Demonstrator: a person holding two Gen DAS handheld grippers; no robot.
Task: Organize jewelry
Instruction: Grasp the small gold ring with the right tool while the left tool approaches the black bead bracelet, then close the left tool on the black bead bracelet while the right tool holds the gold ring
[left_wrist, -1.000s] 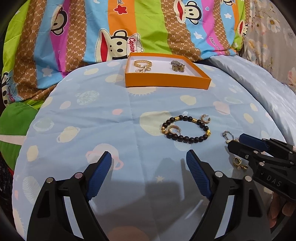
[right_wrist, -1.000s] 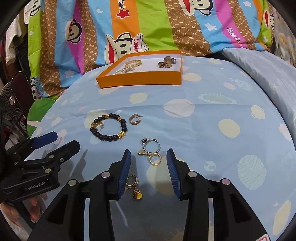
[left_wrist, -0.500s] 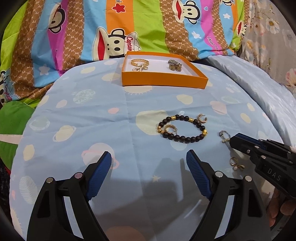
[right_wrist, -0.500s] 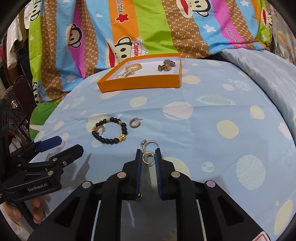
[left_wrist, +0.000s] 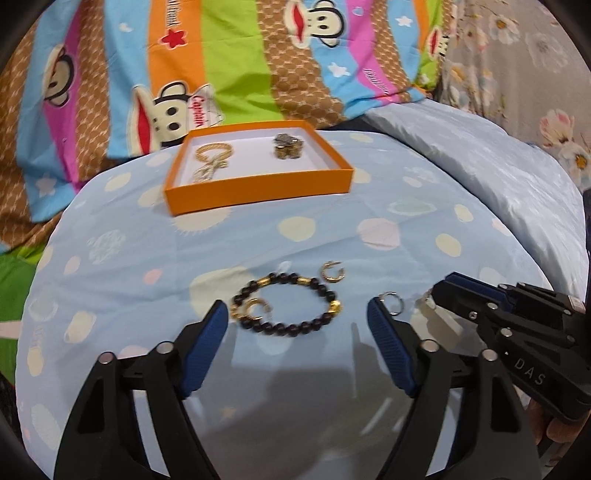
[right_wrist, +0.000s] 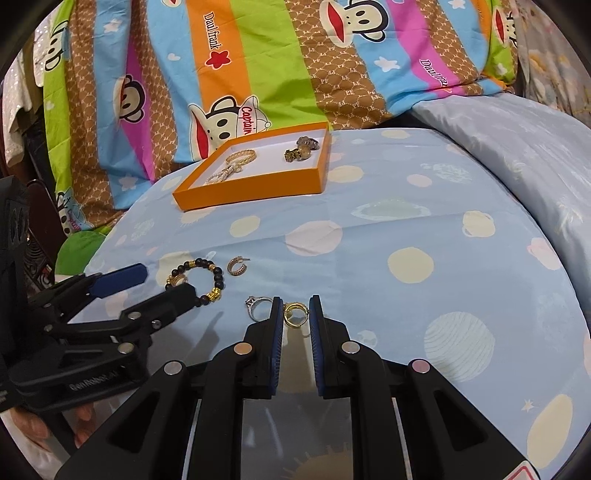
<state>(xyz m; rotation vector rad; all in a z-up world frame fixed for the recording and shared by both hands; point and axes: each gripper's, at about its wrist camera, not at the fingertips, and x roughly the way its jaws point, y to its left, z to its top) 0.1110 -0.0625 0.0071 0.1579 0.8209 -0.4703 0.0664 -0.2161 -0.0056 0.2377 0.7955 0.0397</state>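
Where right gripper (right_wrist: 296, 314) jaws pinch a gold earring (right_wrist: 295, 315), its lower part hidden, left gripper (left_wrist: 296, 341) jaws spread

Open sheet (right_wrist: 369, 206) was left between the loose jewelry and the orange tray (right_wrist: 258, 184) at twelve o'clock, and wide bare cloth lay toward three o'clock. At nine o'clock of the right gripper (right_wrist: 296, 314) the way was blocked by the left gripper (right_wrist: 147, 288), the beaded bracelet (right_wrist: 210, 280) and the silver ring (right_wrist: 258, 306); the hoop earring (right_wrist: 236, 266) lay at eleven.
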